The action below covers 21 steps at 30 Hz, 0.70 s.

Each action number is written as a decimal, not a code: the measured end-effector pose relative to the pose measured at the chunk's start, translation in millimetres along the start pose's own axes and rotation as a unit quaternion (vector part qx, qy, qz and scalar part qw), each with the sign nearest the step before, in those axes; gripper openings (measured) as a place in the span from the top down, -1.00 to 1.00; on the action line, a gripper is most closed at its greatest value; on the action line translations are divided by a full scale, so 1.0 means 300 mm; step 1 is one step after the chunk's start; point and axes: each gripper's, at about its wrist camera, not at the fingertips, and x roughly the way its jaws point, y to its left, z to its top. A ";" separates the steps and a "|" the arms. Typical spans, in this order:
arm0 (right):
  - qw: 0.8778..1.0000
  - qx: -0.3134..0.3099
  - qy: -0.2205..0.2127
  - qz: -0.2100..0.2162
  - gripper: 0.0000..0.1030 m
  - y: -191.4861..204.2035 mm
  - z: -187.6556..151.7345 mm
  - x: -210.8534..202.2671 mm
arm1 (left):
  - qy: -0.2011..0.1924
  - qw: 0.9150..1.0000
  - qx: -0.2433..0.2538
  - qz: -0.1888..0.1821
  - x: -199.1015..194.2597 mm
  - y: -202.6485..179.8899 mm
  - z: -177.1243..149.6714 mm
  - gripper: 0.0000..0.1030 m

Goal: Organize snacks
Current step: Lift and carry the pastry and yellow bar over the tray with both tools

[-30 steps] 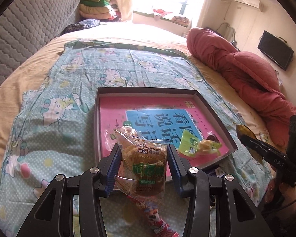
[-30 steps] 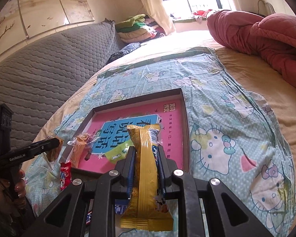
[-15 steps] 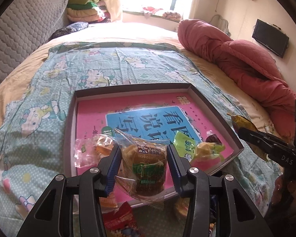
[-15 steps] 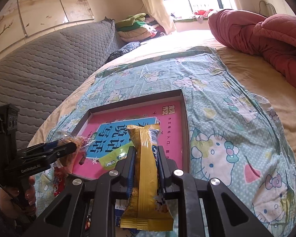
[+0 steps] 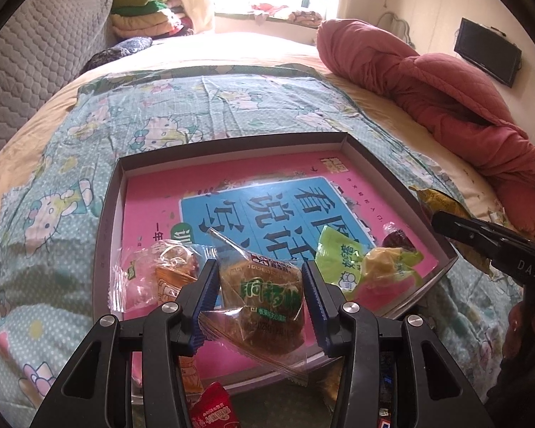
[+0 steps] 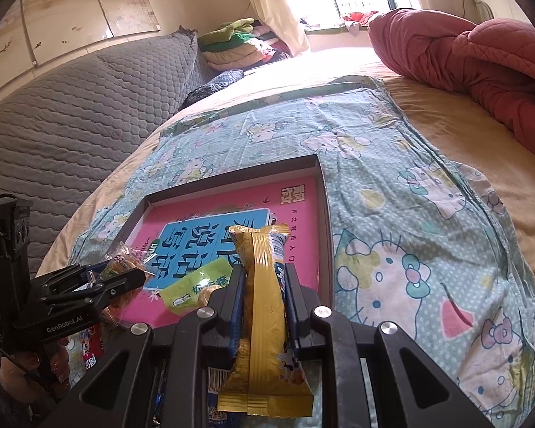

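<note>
A shallow dark tray with a pink and blue sheet on its floor lies on the bed. My left gripper is shut on a clear-wrapped brown cake, held over the tray's near edge. My right gripper is shut on a long yellow snack packet that stands upright between its fingers, near the tray's right front corner. Inside the tray lie a clear-wrapped orange snack, a green packet and a small dark candy. The right gripper also shows at the right edge of the left wrist view.
A cartoon-cat cloth covers the bed under the tray. More packets lie in front of the tray, a red one among them. A red quilt is bunched at the right, a grey padded headboard at the left, folded clothes at the back.
My left gripper has carried the brown cake forward and down, from the cloth in front of the tray to above the tray's near edge. The right gripper has barely shifted.
</note>
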 end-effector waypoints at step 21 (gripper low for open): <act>1.000 0.009 0.026 -0.011 0.58 -0.008 0.005 0.076 | 0.021 1.000 0.006 0.000 0.037 -0.008 -0.020 0.06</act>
